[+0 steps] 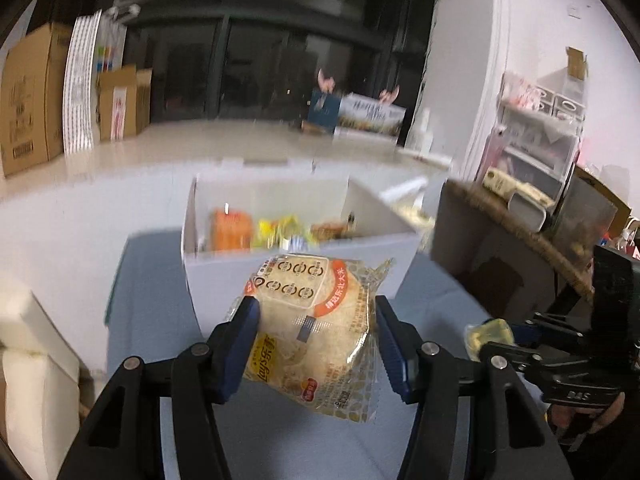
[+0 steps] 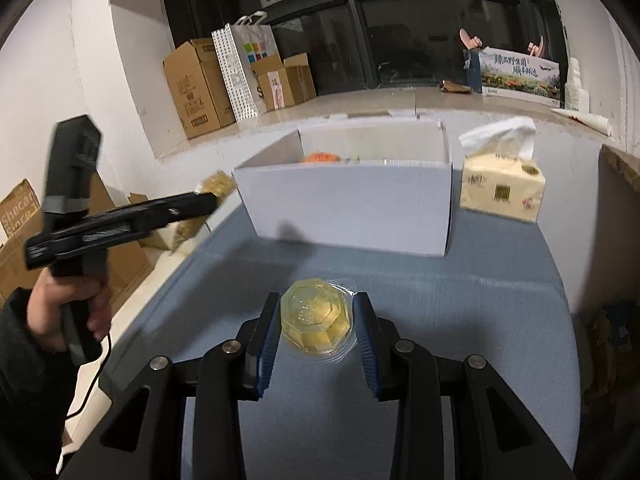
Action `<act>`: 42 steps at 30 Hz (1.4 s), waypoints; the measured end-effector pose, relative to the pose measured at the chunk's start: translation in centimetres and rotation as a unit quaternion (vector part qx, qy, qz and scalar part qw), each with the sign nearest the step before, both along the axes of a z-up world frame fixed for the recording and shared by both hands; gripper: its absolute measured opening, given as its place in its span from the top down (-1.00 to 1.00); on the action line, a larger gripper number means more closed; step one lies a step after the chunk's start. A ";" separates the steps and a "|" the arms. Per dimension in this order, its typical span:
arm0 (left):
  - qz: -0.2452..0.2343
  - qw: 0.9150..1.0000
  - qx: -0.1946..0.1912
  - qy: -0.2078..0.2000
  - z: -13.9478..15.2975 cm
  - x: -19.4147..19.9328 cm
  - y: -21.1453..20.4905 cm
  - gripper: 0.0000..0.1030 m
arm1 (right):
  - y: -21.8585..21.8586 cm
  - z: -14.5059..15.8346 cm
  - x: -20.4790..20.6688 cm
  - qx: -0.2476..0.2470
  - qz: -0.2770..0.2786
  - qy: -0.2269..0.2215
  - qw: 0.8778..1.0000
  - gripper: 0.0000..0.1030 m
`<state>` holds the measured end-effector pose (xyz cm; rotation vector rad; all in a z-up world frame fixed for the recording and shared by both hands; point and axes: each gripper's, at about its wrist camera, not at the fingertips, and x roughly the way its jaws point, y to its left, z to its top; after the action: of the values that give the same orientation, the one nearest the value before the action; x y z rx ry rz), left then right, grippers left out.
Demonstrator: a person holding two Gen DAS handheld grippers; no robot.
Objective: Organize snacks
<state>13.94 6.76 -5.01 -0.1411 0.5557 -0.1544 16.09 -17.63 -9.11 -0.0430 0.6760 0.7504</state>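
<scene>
My left gripper [image 1: 316, 312] is shut on a rice cracker packet [image 1: 316, 328], beige with an orange band, held above the blue table just in front of the white box [image 1: 304, 272]. The box holds orange and yellow snack packs [image 1: 276, 230]. My right gripper [image 2: 316, 308] is shut on a clear jelly cup [image 2: 316, 316] with yellow filling, held low over the blue table [image 2: 460, 300] in front of the white box [image 2: 352, 208]. The right gripper with the cup also shows in the left wrist view [image 1: 490, 334]. The left gripper shows in the right wrist view [image 2: 208, 196].
A tissue box [image 2: 502, 188] stands right of the white box. Cardboard boxes [image 2: 200, 84] and a paper bag [image 2: 244, 68] line the far ledge. A brown basket [image 1: 500, 248] with items sits at the right in the left wrist view.
</scene>
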 end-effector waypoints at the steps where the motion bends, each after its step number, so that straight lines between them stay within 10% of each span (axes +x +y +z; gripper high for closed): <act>1: -0.003 1.000 -0.001 -0.010 1.0 0.4 0.0 -0.20 | 0.2 1.0 0.7 0.002 0.000 -0.011 1.000 0.25; 8: -0.001 0.999 0.014 -0.041 5.7 7.3 0.8 -0.20 | 2.9 7.0 7.4 0.018 -0.008 -0.060 0.998 0.25; 16: 0.024 0.999 0.044 0.001 3.9 16.8 2.1 -0.35 | 6.8 8.1 17.9 0.001 -0.026 -0.041 0.999 0.22; 17: 0.037 0.998 0.044 0.017 3.5 17.7 2.5 -0.73 | 7.2 7.7 19.2 -0.007 -0.020 -0.038 0.999 0.16; 18: 0.042 0.998 0.039 0.027 3.0 18.0 2.7 -0.91 | 7.6 7.3 20.3 -0.024 -0.027 -0.031 0.999 -0.49; 19: 0.045 0.998 0.031 0.024 2.7 17.7 2.9 -1.00 | 7.6 7.0 21.0 -0.033 -0.046 -0.029 0.998 -1.00; 37: 0.151 0.982 0.102 -0.043 5.2 6.4 -1.4 -1.00 | 4.2 9.0 12.4 0.061 -0.037 -0.069 0.995 -1.00; 42: 0.120 0.991 0.056 -0.009 5.6 1.8 -2.8 -1.00 | 3.0 9.8 6.7 0.026 -0.051 -0.083 0.995 -1.00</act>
<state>15.69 3.92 0.59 -0.0956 0.5240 0.1099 22.82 -14.67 0.73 -0.0231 0.4974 0.6570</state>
